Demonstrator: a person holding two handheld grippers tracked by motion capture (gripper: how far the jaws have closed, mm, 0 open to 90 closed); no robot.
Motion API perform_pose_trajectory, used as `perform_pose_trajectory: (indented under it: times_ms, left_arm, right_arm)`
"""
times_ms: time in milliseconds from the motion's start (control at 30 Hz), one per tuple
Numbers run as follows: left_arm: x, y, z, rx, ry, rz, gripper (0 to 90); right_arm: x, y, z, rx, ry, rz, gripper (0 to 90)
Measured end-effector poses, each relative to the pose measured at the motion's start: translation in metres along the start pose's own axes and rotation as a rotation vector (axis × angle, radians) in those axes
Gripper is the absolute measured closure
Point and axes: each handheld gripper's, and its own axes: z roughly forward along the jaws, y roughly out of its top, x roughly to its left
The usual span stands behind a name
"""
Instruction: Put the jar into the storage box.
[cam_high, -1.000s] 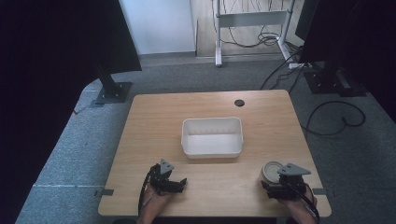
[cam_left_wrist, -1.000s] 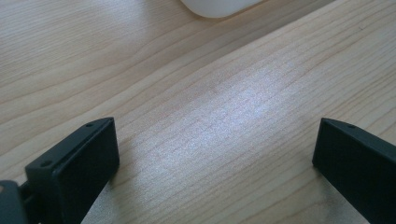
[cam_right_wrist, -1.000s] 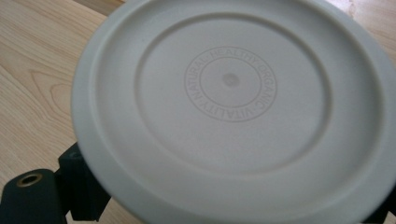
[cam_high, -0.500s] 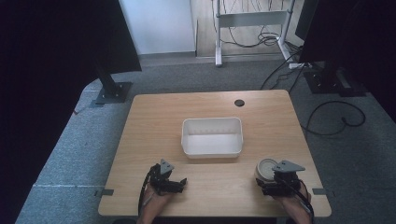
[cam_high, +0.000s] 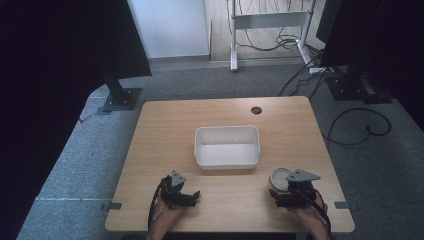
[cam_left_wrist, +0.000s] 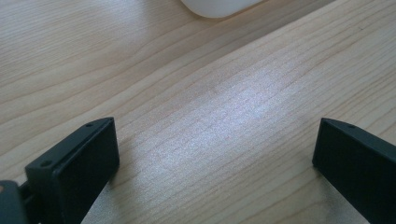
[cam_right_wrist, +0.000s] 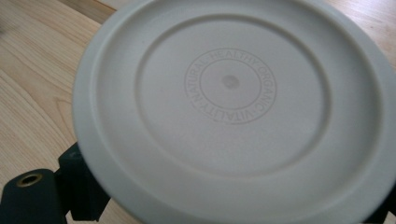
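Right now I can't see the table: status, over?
Left gripper open over bare table. Right gripper around a round lid. White tub ahead, path clear.

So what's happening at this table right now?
A person sits at a wooden table with a two-jaw gripper in each hand. The right gripper holds a round white lid just above the tabletop, near an empty white bin. The left gripper rests open on the bare wood.

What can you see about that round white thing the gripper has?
The round off-white plastic lid is matte and smooth, with a raised rim, a sunken ring, and tiny raised letters circling a centre dot. It sits between the jaws of the right gripper, above the pale wooden table, near its front right corner. Whether it touches the table is unclear.
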Motion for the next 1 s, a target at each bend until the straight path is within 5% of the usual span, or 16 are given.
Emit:
perform_pose_trajectory:
  times_ms: [1000]
  left_arm:
    - [0.000, 0.000, 0.000, 0.000, 0.000, 0.000, 0.1]
  right_arm:
    - [0.029, 0.035, 0.026, -0.042, 0.079, -0.059, 9.8]
